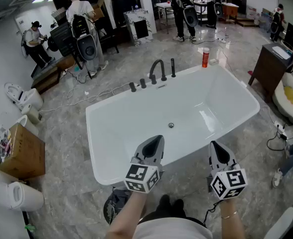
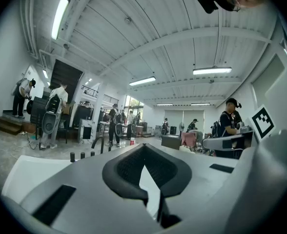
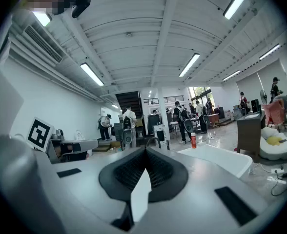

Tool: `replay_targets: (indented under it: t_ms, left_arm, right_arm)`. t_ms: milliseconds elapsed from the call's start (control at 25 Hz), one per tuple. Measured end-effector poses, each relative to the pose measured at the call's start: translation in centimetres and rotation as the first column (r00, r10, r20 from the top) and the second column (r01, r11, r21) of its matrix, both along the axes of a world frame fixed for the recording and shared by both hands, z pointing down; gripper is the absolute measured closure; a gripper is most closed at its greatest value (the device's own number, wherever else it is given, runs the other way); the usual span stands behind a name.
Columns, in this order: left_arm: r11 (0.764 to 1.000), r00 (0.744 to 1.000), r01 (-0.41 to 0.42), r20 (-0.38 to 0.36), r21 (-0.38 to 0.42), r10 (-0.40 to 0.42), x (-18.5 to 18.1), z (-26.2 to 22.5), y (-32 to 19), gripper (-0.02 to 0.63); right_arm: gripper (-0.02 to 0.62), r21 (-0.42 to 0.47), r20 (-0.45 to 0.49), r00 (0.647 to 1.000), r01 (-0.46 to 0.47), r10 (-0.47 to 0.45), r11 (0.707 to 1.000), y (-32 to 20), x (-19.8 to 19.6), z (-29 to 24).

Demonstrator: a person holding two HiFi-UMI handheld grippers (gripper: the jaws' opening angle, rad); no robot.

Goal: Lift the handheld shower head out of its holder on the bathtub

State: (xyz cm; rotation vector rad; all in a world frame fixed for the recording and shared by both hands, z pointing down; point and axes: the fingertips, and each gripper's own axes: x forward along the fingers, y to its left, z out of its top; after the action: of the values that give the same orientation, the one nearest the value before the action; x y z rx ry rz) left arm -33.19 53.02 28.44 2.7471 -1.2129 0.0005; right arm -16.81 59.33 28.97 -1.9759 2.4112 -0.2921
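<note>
Approach stage, nothing lifted yet: I hold the grey left gripper (image 1: 157, 139) and the matching right gripper (image 1: 216, 145) at the near rim of the glossy white, rectangular freestanding bathtub (image 1: 97, 138), each with jaws pressed together and pinching nothing. The slim, dark, rod-shaped handheld shower head (image 1: 173, 67) stands upright on the far rim, just beside the arched dark metal spout (image 1: 156, 69) and three stubby dark knobs (image 1: 143, 83), well apart from both grippers. Next, I judge, one gripper must reach across the smooth basin, spread round that thin, likely slick wand and draw it straight up.
</note>
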Motion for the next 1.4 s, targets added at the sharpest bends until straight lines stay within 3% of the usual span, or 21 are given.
replay_targets:
  t_ms: [200,520,800,920,1120,1400]
  left_arm:
    - [1.000,1.000,0.004,0.006,-0.006,-0.004,0.6,-0.4,1.2,0.588]
    - [0.999,1.000,0.029,0.007,0.016,-0.029,4.1,-0.3,2.3,0.588]
    - [0.999,0.998,0.046,0.032,0.011,-0.047,5.1,0.2,0.3,0.588]
    - [0.999,0.998,0.047,0.041,0.002,-0.047,6.6,0.8,-1.3,0.585]
    - [0.998,0.998,0.057,0.030,-0.023,-0.057,7.9,2.0,-5.1,0.543]
    - [0.997,0.998,0.058,0.022,-0.049,-0.057,9.1,3.9,-13.9,0.489]
  right_arm:
    - [0.592,0.000,-0.002,1.000,0.004,-0.004,1.000,1.1,0.4,-0.6]
    - [0.589,-0.002,0.029,1.000,-0.012,0.012,1.000,2.3,4.8,0.1]
    - [0.588,-0.010,0.027,0.999,-0.036,0.036,0.999,0.4,6.6,0.7]
    - [0.582,-0.011,0.018,0.999,-0.047,0.047,0.999,-1.3,8.3,1.0]
    - [0.512,-0.036,-0.001,0.999,-0.033,0.033,0.999,-5.0,10.0,1.8]
    - [0.453,-0.066,-0.023,0.999,-0.030,0.029,0.997,-14.3,11.3,3.4]
